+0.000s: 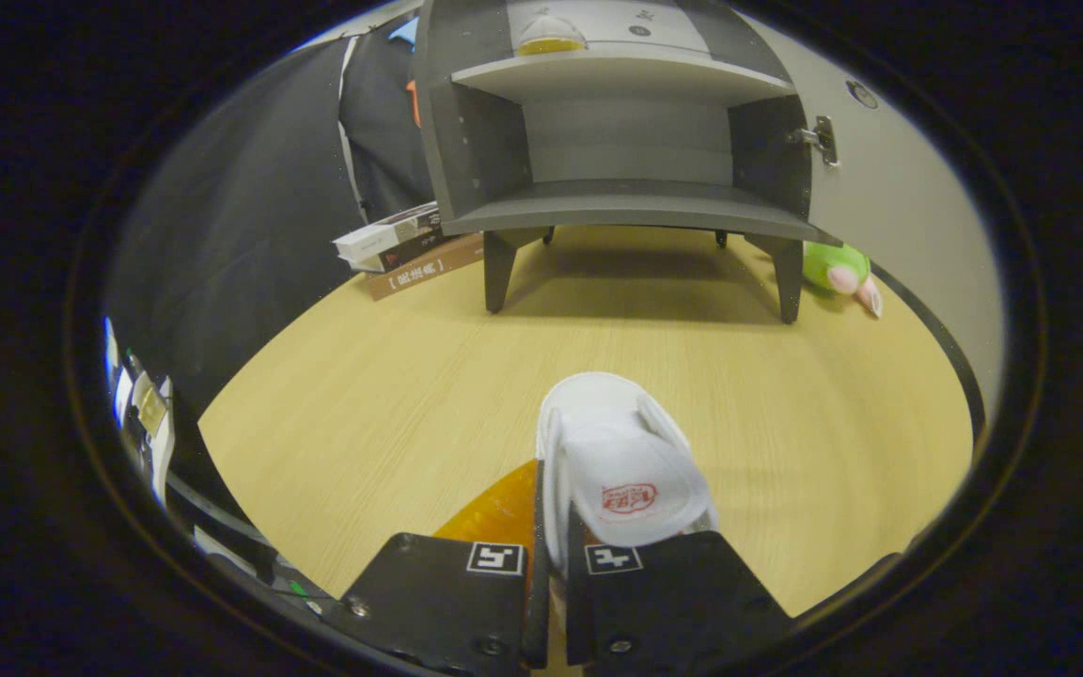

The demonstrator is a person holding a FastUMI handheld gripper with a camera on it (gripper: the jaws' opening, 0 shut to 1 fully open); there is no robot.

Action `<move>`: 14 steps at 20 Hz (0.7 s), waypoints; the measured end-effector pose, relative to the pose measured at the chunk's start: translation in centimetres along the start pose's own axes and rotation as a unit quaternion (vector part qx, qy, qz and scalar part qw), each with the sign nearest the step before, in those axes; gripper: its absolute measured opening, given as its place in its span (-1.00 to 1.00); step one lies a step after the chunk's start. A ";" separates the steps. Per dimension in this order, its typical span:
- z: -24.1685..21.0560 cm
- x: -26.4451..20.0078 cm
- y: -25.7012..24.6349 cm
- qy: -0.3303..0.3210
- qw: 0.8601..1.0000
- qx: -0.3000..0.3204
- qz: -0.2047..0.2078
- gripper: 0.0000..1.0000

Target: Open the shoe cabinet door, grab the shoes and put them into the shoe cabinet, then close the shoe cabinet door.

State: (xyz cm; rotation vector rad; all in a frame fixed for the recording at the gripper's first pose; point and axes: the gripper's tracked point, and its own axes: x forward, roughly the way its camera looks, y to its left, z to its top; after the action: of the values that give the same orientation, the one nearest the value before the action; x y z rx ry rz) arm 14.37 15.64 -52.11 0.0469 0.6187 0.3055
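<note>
A white slipper (619, 461) with a red emblem on its strap sticks out forward from between my fingers, lifted above the wooden table (391, 395). My gripper (551, 564) is shut on the slipper's edge, both fingers pressing it. Beyond them the grey shoe cabinet (626, 141) stands on short legs with its door (889, 197) swung open to the right. Its lower shelf (635, 212) and the shelf above it look bare. An orange shape (494, 512) shows just left of the slipper, under the left finger; I cannot tell what it is.
A stack of books (405, 249) lies left of the cabinet's legs. A green plush toy (838, 268) sits by the right leg, below the open door. A yellow domed object (551, 36) rests on the cabinet top. Equipment stands off the table's left edge.
</note>
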 end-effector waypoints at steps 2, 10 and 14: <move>0.9 -1.0 0.3 -0.003 1.000 0.007 0.001 -0.81; 10.9 -7.5 -0.1 -0.060 0.998 0.002 -0.031 -0.82; 17.8 -11.6 -0.8 -0.097 0.994 -0.010 -0.056 -0.82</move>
State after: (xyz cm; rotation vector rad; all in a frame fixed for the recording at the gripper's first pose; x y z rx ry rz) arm 15.93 12.25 -31.15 0.0229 0.4229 0.1949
